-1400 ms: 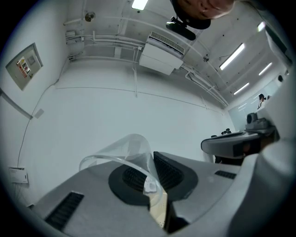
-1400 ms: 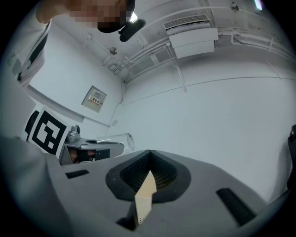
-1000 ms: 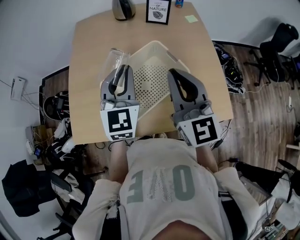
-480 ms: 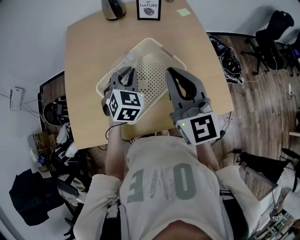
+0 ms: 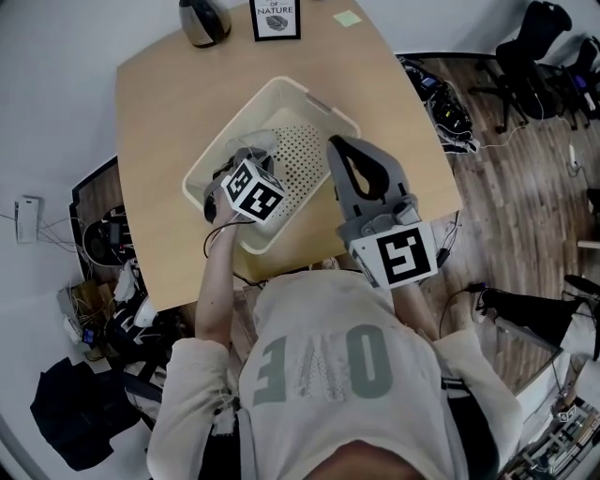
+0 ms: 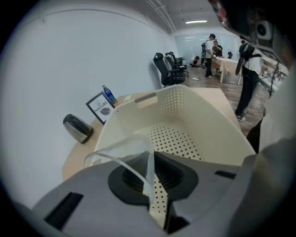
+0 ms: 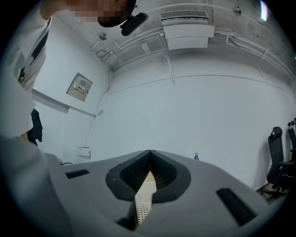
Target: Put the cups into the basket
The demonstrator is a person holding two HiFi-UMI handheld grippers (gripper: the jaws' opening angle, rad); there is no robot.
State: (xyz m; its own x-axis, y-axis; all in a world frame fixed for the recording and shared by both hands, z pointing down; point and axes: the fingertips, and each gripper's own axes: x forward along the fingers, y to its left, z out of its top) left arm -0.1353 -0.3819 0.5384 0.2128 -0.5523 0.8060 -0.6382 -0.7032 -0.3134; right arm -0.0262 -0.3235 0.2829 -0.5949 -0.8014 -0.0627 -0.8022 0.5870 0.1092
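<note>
In the head view my left gripper [image 5: 246,157] points steeply down inside the cream perforated basket [image 5: 314,98], its marker cube on top. It is shut on the thin wall of a clear plastic cup [image 5: 265,142]. In the left gripper view that cup [image 6: 121,150] hangs over the basket's dotted floor [image 6: 178,139], its rim pinched at the left gripper [image 6: 150,161]. My right gripper [image 5: 336,143] is held level at the basket's right edge, shut with nothing in it. In the right gripper view the right gripper [image 7: 150,152] has its tips touching, and a strip of basket [image 7: 144,194] shows below them.
The basket stands on a light wooden table [image 5: 159,103]. At the table's far edge are a dark metal jug [image 5: 203,19], a framed "NATURE" card [image 5: 276,19] and a green sticky note [image 5: 347,18]. A blue bottle [image 6: 108,96] stands by the card. Office chairs [image 5: 544,42] and cables lie to the right.
My left gripper has dropped from above the basket's left rim down into the basket, tipping nose-down and rolling, with the clear cup still in it. The right gripper has stayed put.
</note>
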